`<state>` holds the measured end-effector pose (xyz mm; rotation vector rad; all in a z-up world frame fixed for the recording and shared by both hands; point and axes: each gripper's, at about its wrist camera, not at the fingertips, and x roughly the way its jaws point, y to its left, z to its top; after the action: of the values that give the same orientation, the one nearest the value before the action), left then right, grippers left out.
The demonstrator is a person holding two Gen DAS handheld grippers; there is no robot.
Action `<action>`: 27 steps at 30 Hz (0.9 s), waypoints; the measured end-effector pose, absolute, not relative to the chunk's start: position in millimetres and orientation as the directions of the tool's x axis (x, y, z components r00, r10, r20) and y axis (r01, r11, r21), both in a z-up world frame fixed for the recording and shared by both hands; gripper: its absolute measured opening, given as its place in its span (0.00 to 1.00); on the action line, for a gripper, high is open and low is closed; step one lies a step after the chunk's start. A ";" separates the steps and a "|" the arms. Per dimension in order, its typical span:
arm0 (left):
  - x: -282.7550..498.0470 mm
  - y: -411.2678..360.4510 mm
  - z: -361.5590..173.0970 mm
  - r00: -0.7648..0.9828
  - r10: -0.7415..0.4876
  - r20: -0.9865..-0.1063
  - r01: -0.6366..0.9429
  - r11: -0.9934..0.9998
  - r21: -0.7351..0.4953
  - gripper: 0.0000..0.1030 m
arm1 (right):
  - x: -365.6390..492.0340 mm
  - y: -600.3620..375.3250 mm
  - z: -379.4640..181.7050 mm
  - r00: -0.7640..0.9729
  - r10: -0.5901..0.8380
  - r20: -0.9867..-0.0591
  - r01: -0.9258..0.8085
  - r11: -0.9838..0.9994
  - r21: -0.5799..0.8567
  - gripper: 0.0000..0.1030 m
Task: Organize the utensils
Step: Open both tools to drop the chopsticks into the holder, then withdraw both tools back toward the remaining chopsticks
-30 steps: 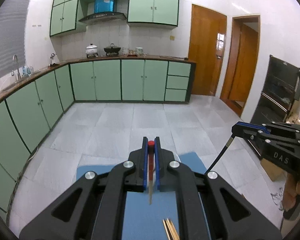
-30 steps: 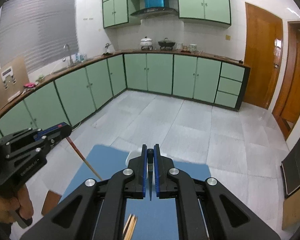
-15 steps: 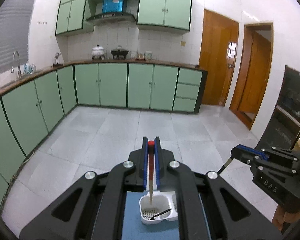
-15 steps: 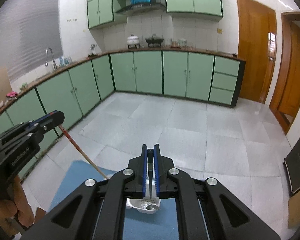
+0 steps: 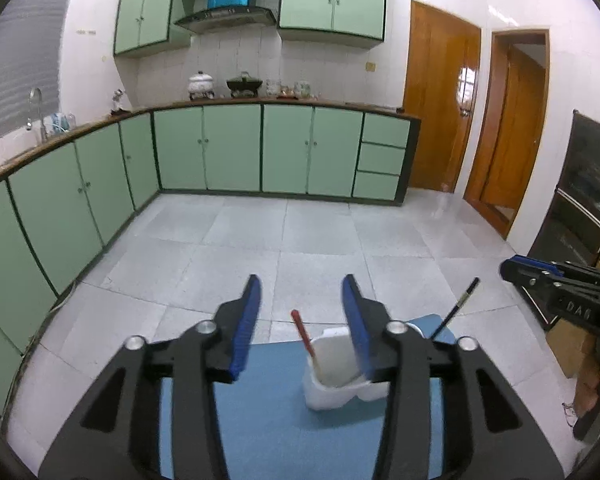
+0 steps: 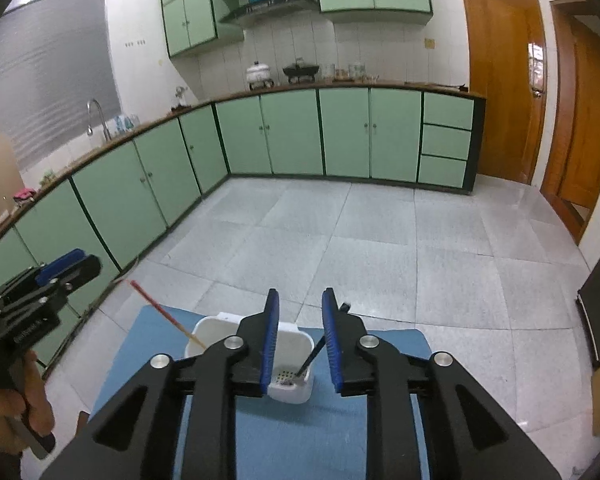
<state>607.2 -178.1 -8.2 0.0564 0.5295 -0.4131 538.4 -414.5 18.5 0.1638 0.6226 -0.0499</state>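
both chopsticks stand tilted in the white holder (image 6: 290, 360): red chopstick (image 5: 305, 339) just ahead between the left hand-held gripper (image 5: 302, 304) open jaws, black chopstick (image 6: 310, 360) between the right hand-held gripper (image 6: 300, 320), also open.

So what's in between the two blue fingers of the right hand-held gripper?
In the right wrist view, the black chopstick leans there, its tip in the white holder, with the right hand-held gripper open around it.

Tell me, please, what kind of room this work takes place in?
Very likely a home kitchen. Green base cabinets run under a long countertop, a sink tap stands at the left, and a range hood hangs over cooking pots on the counter.
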 end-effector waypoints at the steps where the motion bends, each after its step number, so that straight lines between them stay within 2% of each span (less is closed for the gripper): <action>1: 594.5 -168.0 -3.4 0.792 -0.368 -0.488 0.397 0.917 -0.047 0.49 | 525.3 -414.2 21.7 0.820 0.006 -0.572 0.090 0.986 0.139 0.23; 9: 498.2 -114.6 -14.2 0.797 -0.376 -0.472 0.415 0.909 -0.024 0.58 | 421.8 -400.6 7.9 0.853 0.027 -0.521 0.047 0.991 0.127 0.30; 15: 412.6 -84.3 -69.3 0.783 -0.377 -0.494 0.430 0.903 -0.009 0.63 | 324.1 -375.7 -61.5 0.842 0.012 -0.539 0.046 0.995 0.093 0.34; 19: 365.0 -65.6 -124.3 0.744 -0.380 -0.549 0.415 0.907 -0.064 0.64 | 272.0 -351.6 -115.0 0.817 0.013 -0.577 0.048 0.995 0.091 0.35; 24: 324.4 -54.9 -178.5 0.707 -0.362 -0.607 0.389 0.916 -0.093 0.64 | 226.3 -316.9 -178.7 0.775 0.026 -0.632 0.039 0.995 0.089 0.36; 27: 302.1 -53.3 -198.9 0.707 -0.354 -0.613 0.388 0.918 -0.082 0.64 | 210.6 -291.2 -206.5 0.751 0.035 -0.659 0.009 0.998 0.063 0.36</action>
<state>302.1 -53.3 -198.9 0.0547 0.6691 -0.4125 210.6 -291.2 -206.5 0.0630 0.7205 0.0142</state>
